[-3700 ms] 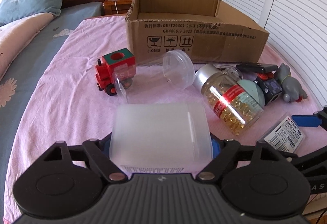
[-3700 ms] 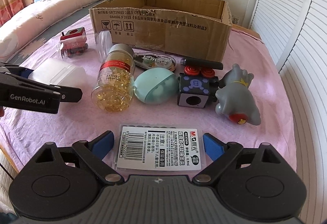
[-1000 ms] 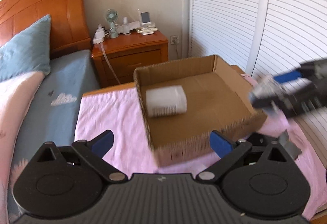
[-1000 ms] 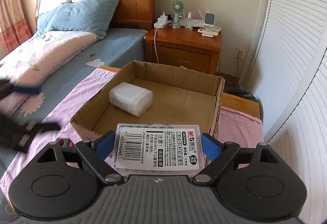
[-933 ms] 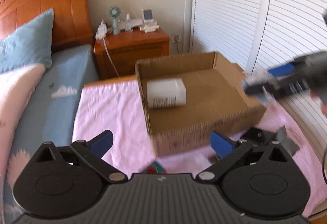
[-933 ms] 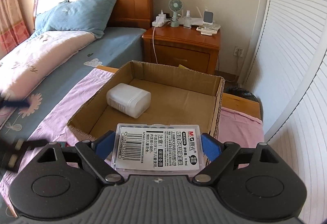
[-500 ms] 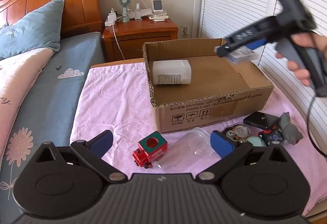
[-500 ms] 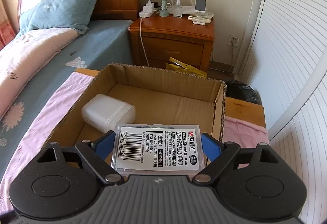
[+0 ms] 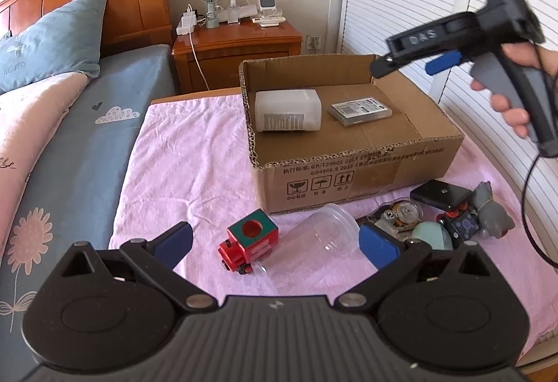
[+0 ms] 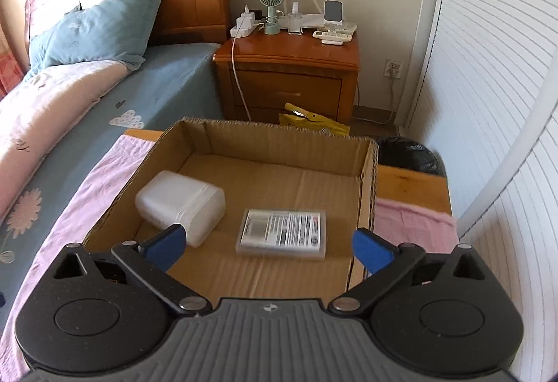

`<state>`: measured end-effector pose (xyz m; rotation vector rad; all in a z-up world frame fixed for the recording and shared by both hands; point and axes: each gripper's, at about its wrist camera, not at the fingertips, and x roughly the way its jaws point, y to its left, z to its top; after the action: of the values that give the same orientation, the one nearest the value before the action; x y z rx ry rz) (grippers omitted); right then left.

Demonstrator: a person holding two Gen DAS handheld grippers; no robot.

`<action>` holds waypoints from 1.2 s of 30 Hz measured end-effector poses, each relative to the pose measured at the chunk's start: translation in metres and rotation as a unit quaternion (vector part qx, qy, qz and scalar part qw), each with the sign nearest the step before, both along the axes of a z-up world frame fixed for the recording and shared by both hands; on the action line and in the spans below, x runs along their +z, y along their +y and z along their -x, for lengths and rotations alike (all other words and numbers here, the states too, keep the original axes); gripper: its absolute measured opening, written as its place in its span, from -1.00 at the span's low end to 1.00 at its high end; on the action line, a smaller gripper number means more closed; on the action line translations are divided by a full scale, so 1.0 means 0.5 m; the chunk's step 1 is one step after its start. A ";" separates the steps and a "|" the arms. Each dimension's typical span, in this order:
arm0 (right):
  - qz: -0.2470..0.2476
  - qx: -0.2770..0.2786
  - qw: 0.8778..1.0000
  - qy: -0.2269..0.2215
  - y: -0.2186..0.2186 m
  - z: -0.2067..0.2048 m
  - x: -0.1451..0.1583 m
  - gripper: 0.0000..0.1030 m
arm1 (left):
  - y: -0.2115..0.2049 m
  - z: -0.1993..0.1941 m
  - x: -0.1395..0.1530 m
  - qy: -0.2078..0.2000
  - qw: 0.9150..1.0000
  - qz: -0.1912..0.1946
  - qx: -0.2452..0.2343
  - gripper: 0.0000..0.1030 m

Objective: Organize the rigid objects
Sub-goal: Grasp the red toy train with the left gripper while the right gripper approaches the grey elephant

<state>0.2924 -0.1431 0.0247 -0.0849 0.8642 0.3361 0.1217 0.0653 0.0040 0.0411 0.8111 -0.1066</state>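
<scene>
Pink sheet by the bed, box already holds two things.
Left gripper wide and empty; train sits at 12 between the jaws, long axis crosswise. Right gripper also wide, over the box.

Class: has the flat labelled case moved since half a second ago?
Yes. The flat labelled case has left the right claw, now open, and lies on the cardboard box floor, beside the white container.
</scene>
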 end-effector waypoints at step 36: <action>-0.019 0.039 0.993 0.108 -0.155 0.224 -0.123 1.00 | -0.001 0.062 -0.011 0.018 1.000 -0.003 0.022 0.96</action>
<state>0.1805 -0.2207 -0.0370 -0.0467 1.0705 0.4397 0.0905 0.0648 -0.0014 0.0269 0.8478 -0.0640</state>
